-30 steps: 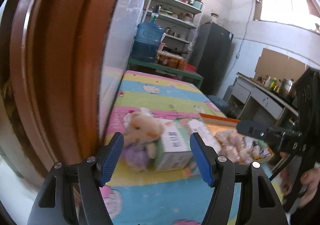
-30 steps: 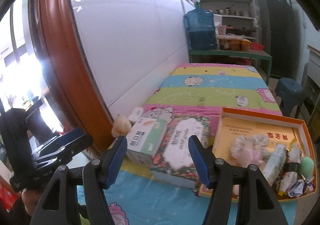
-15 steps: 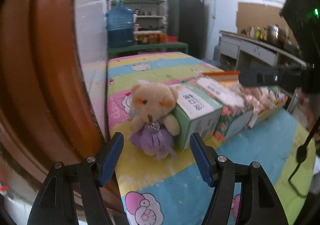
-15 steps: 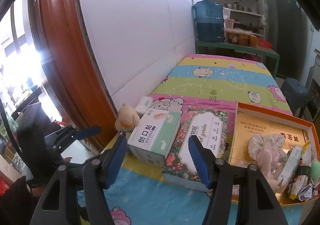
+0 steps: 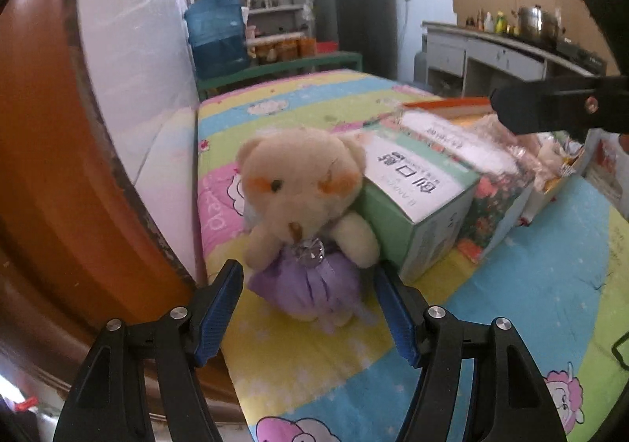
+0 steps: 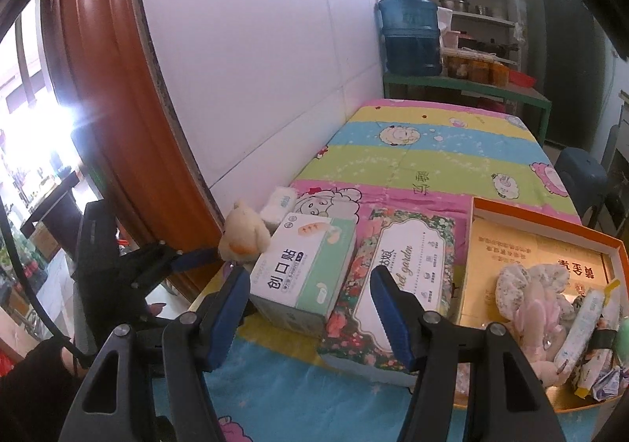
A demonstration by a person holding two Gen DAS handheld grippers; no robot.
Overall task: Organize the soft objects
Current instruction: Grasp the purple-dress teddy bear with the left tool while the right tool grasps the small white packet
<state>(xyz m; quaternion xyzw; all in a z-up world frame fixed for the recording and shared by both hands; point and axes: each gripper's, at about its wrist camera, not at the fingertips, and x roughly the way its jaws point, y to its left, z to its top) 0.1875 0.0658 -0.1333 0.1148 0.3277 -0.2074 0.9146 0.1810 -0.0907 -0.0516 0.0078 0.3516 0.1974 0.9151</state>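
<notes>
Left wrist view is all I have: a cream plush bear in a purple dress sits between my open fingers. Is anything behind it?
Observer: Yes. A small white soft packet lies behind the cream plush bear, by the white wall.
Operator: Right gripper state?
Observer: Open and holding nothing, pointed at the green-and-white tissue box.
Operator: Is there room in the orange cardboard tray?
Observer: Its side nearer the tissue box is bare. A pink-and-white plush toy and some packets crowd the far end.
</notes>
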